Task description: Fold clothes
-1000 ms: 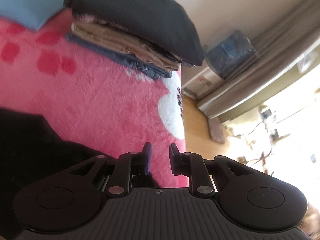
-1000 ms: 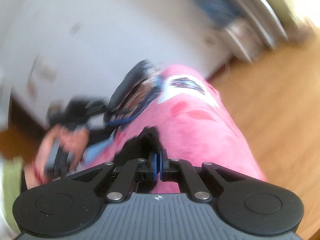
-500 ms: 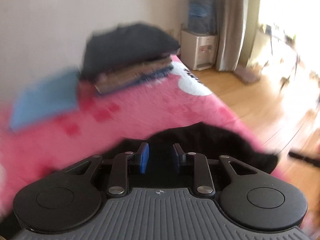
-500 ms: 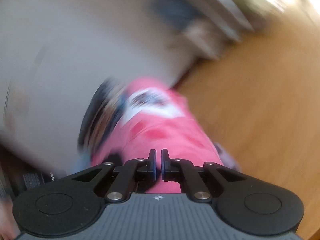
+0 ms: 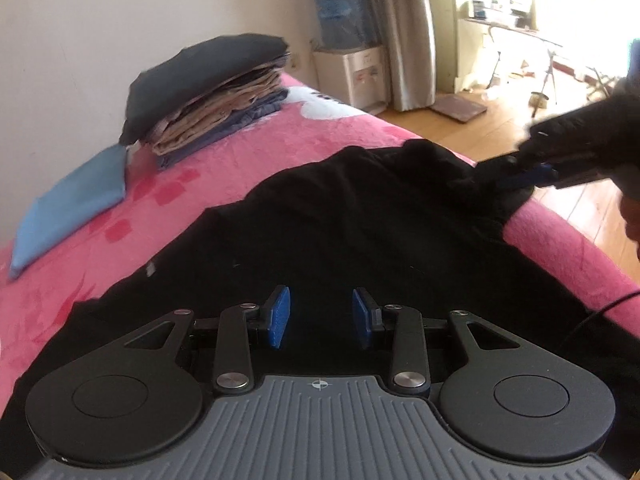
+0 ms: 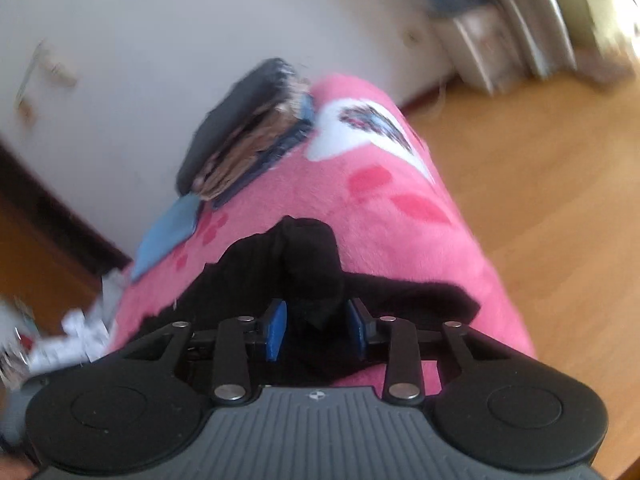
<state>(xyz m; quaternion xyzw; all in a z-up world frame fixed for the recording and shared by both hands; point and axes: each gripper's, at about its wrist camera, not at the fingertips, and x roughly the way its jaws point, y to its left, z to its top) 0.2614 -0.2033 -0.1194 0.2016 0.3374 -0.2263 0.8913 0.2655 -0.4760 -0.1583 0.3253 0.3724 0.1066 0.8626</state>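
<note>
A black garment (image 5: 340, 232) lies spread over the pink blanket (image 5: 240, 160) on the bed. My left gripper (image 5: 320, 316) hovers over its near part. Its jaws are opening, and there is nothing between the blue pads (image 5: 279, 316), only cloth beneath them. At the garment's far right corner, by the bed edge, sits my right gripper (image 5: 528, 174). In the right wrist view a bunched fold of the black garment (image 6: 312, 264) stands between the jaws of my right gripper (image 6: 316, 326). Those jaws are opening and the pads look free of the cloth.
A stack of folded clothes (image 5: 208, 92) with a dark piece on top sits at the far end of the bed by the wall. A folded blue cloth (image 5: 72, 200) lies left of it. A water dispenser (image 5: 352, 48), curtains and wooden floor (image 5: 500, 132) are beyond the bed's right edge.
The left view has rolled upright and swung over the black garment, and its jaws have widened. The right jaws were shut and now stand apart with black cloth between them.
</note>
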